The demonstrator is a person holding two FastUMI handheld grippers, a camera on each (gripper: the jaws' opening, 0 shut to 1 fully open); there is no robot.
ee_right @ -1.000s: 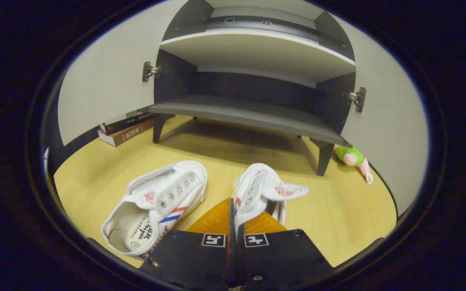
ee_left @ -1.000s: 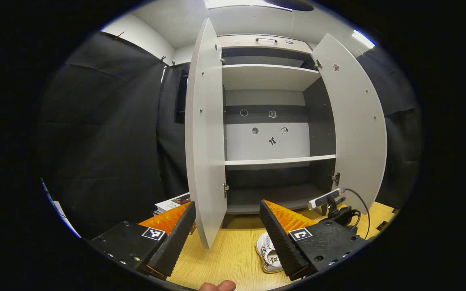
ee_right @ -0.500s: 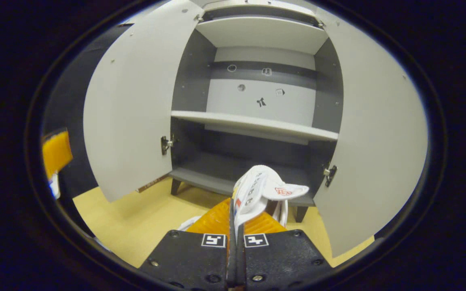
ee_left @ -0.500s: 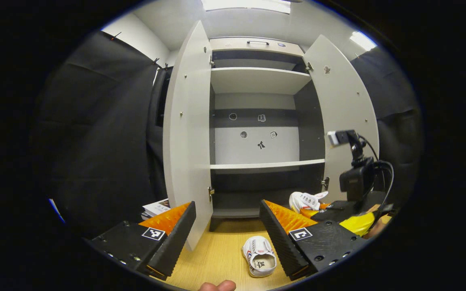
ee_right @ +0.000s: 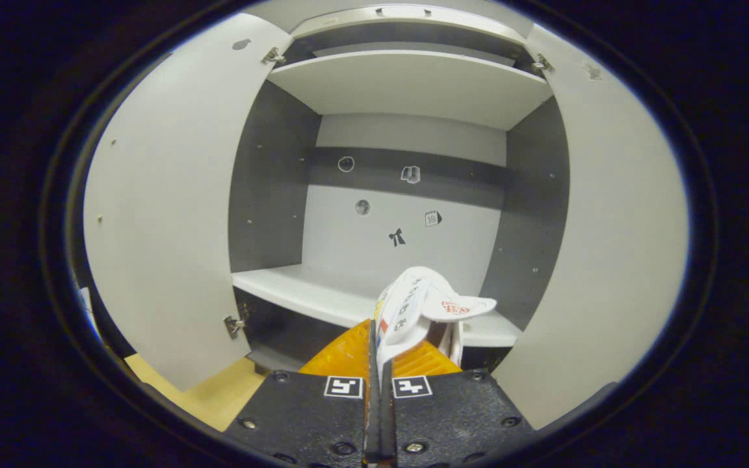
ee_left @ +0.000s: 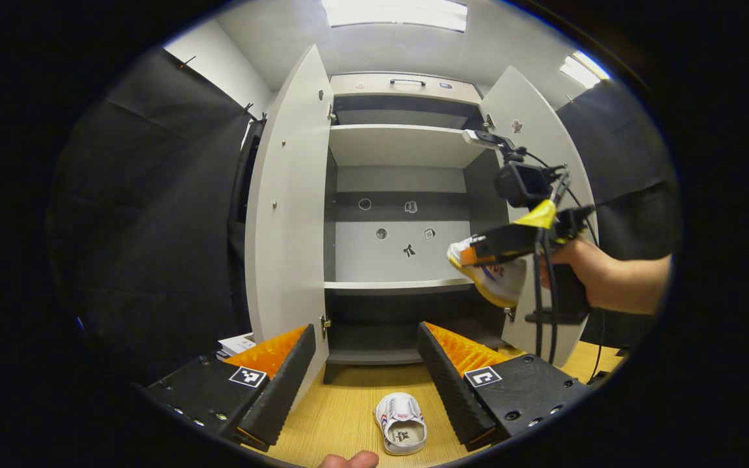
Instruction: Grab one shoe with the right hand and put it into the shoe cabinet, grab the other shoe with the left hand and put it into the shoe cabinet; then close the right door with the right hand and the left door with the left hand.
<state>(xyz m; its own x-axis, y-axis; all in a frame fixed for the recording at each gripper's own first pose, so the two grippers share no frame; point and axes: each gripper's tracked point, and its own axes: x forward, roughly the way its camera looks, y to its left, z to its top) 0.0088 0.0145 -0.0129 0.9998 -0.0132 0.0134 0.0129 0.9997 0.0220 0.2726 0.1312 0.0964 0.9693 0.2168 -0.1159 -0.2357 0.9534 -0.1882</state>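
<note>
In the right gripper view we see our right gripper (ee_right: 378, 364) pinched tight on the side of a white shoe (ee_right: 417, 305), held in the air in front of the shoe cabinet (ee_right: 407, 84), level with its middle shelf (ee_right: 296, 292) between the two open doors. The left gripper view adds what that one lacks: the hand (ee_left: 592, 276) carrying the right gripper, and the other shoe (ee_left: 402, 424) lying on the wooden floor (ee_left: 342, 416). Our left gripper (ee_left: 368, 364) hangs wide open and empty above it.
</note>
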